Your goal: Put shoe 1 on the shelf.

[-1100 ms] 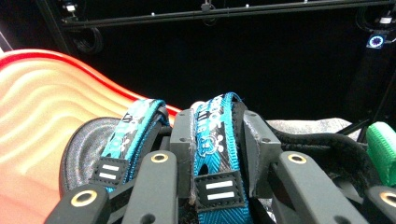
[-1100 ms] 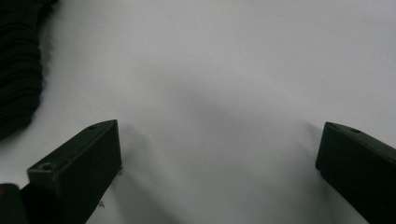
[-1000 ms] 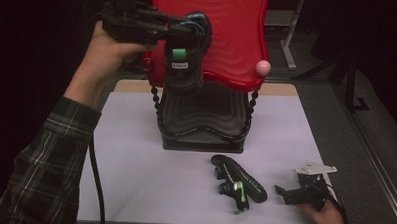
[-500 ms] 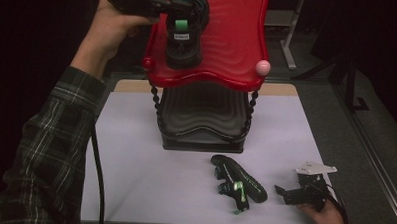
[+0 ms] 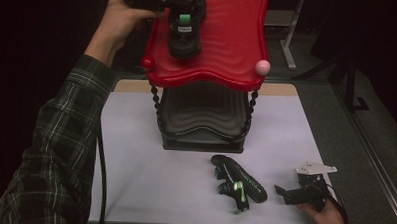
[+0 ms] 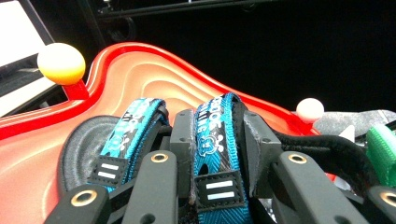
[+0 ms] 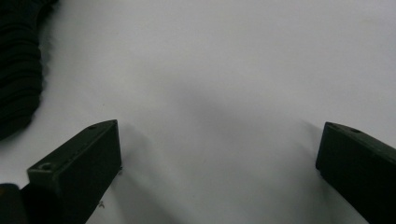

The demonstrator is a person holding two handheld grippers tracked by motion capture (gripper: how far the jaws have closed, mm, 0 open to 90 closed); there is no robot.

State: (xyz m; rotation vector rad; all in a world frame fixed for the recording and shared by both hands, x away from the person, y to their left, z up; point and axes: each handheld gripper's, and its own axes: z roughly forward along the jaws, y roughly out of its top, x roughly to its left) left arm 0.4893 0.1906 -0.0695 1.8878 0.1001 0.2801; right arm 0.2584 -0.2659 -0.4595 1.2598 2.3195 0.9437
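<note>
Left gripper (image 5: 183, 4): held high at the far left of the scene, over the red upper shelf (image 5: 229, 43); its jaws are clamped on a blue patterned strap (image 6: 217, 154) at the heel of a black shoe (image 5: 185, 31).
Left hand (image 5: 118, 19): wrapped around the gripper's body, with a plaid sleeve (image 5: 60, 137) running down toward the near left edge.
Held shoe: sits on the left part of the red shelf with its toe pointing toward the near side; a green tab (image 5: 185, 18) shows on its top.
Left gripper view: a second blue strap (image 6: 133, 128) lies just left of the clamped one, and a yellow knob (image 6: 60, 63) and a pale knob (image 6: 310, 110) stand at the shelf's corners.
Rack: the red wavy shelf tops a black lower shelf (image 5: 203, 124), joined by beaded black posts (image 5: 156, 103); a pink ball (image 5: 262, 67) caps the near right corner.
Second shoe (image 5: 236, 181): black with a green strap, lying on its side on the white table (image 5: 135, 155), near and right of the rack.
Right gripper (image 5: 288, 194): low at the near right corner of the table, just right of the lying shoe and apart from it; its jaws stand wide apart, with bare tabletop between them.
Right hand (image 5: 325, 219): grips it from the near edge.
</note>
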